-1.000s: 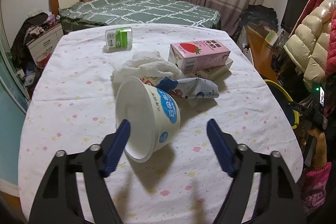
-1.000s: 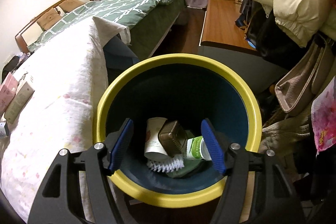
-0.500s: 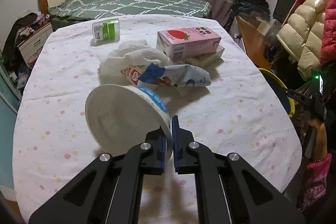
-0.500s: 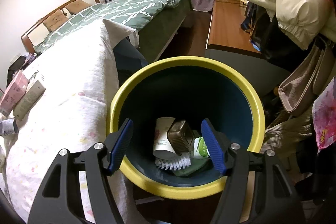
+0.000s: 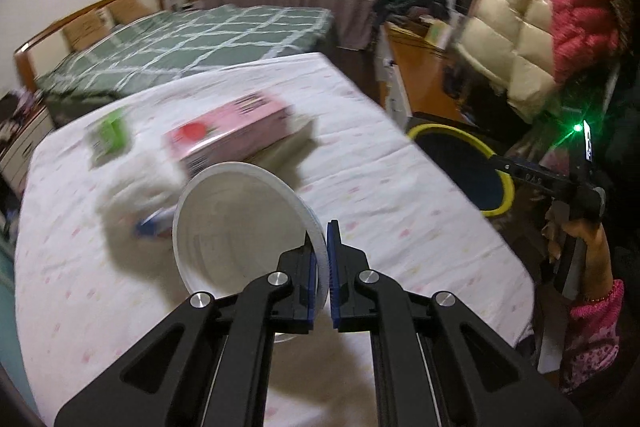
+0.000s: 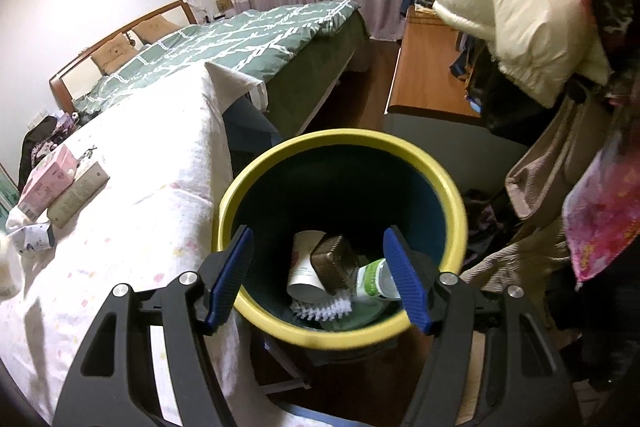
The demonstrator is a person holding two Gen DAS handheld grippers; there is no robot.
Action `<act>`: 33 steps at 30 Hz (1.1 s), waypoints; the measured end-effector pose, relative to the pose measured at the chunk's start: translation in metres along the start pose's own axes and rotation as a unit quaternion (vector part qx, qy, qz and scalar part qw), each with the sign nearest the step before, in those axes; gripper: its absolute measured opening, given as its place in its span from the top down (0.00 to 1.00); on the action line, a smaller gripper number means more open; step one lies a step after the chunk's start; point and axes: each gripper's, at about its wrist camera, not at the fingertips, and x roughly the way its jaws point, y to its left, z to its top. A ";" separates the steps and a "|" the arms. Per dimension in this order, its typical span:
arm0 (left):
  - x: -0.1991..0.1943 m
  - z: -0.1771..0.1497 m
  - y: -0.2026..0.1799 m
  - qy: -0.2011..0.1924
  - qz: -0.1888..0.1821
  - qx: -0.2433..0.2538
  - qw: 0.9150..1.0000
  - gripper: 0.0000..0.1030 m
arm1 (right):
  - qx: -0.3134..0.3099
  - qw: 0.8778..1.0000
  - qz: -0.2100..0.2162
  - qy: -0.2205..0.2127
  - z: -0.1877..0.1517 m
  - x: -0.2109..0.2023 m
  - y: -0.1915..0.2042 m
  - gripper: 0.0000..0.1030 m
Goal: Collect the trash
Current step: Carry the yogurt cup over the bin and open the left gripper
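Note:
My left gripper (image 5: 323, 259) is shut on the rim of a white paper bowl (image 5: 236, 227) and holds it lifted above the table, its open mouth facing the camera. Behind it lie a pink carton (image 5: 228, 135), a green-capped jar (image 5: 108, 139), a white tissue wad (image 5: 132, 187) and a blue-and-white wrapper (image 5: 154, 225). My right gripper (image 6: 318, 279) is open and empty over the yellow-rimmed bin (image 6: 452, 195), which holds a paper cup (image 6: 302, 267), a brown tub (image 6: 334, 261), a brush and a green-labelled bottle (image 6: 372, 277). The bin also shows in the left wrist view (image 5: 502, 171).
The table with a white dotted cloth (image 5: 380, 163) stands left of the bin. A green-quilted bed (image 6: 240, 43) is behind. A wooden desk (image 6: 428, 67) and hanging puffy coats (image 6: 516, 11) crowd the right. The person's hand holding the right gripper (image 5: 580, 211) shows right of the table.
My left gripper closed on the bowl's rim, lifted it off the table and swung right toward the bin. My right gripper has drawn back slightly above the bin, staying open.

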 end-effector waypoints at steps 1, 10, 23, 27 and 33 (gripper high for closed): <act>0.006 0.007 -0.011 0.001 -0.008 0.013 1.000 0.94 | -0.001 1.000 -0.002 -0.003 0.000 -0.004 -0.001 0.38; 0.056 0.067 -0.105 0.001 -0.084 0.098 0.992 0.94 | -0.008 1.000 -0.016 -0.019 -0.014 -0.036 -0.023 0.38; 0.165 0.119 -0.212 0.052 -0.135 0.152 0.978 0.94 | 0.039 0.999 -0.033 0.000 -0.040 -0.041 -0.075 0.37; 0.196 0.118 -0.231 0.076 -0.132 0.160 0.975 0.94 | 0.040 0.999 -0.030 0.005 -0.046 -0.042 -0.079 0.37; 0.227 0.119 -0.241 0.091 -0.112 0.149 0.978 0.64 | 0.050 0.998 -0.027 0.009 -0.047 -0.039 -0.084 0.37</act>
